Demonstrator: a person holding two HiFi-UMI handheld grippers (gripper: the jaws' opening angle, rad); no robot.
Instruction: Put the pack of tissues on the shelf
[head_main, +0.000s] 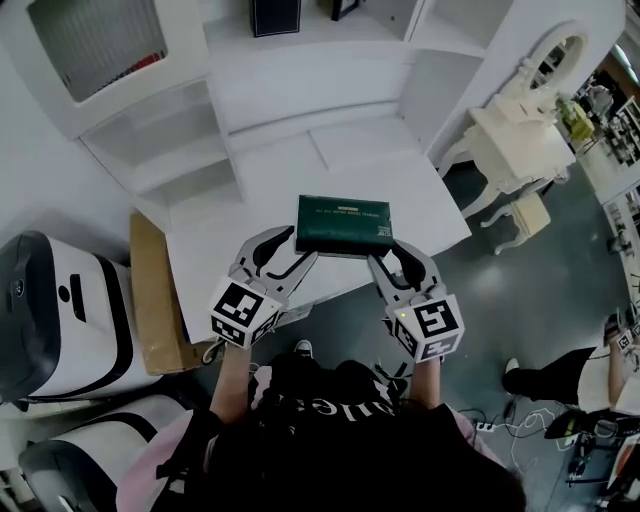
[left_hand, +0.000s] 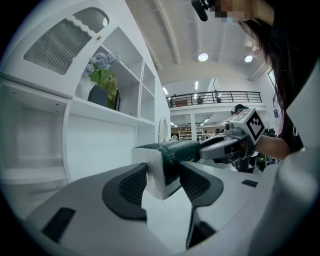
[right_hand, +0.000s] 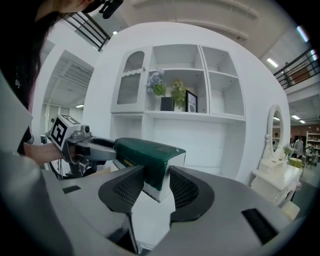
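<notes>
Far left, a black and white machine (head_main: 60, 310) and a brown box (head_main: 150, 290) beside the bench (head_main: 420, 210). Ahead, a tall white shelf (head_main: 300, 90) with flowers (right_hand: 156, 82) and a picture (right_hand: 191, 101). Far right, a white dresser (head_main: 520, 140). Pinching the green pack of tissues (head_main: 344, 225) at its left end with the left gripper (head_main: 303, 246), at its right end with the right gripper (head_main: 386, 252). Held flat over the bench front.

Rises as a white shelf unit (right_hand: 200, 116) behind a white desk (head_main: 400, 190) and holds on its middle board, both upright, a dark pot of flowers (right_hand: 167, 104) and, just to its right, a framed picture (right_hand: 190, 101).
</notes>
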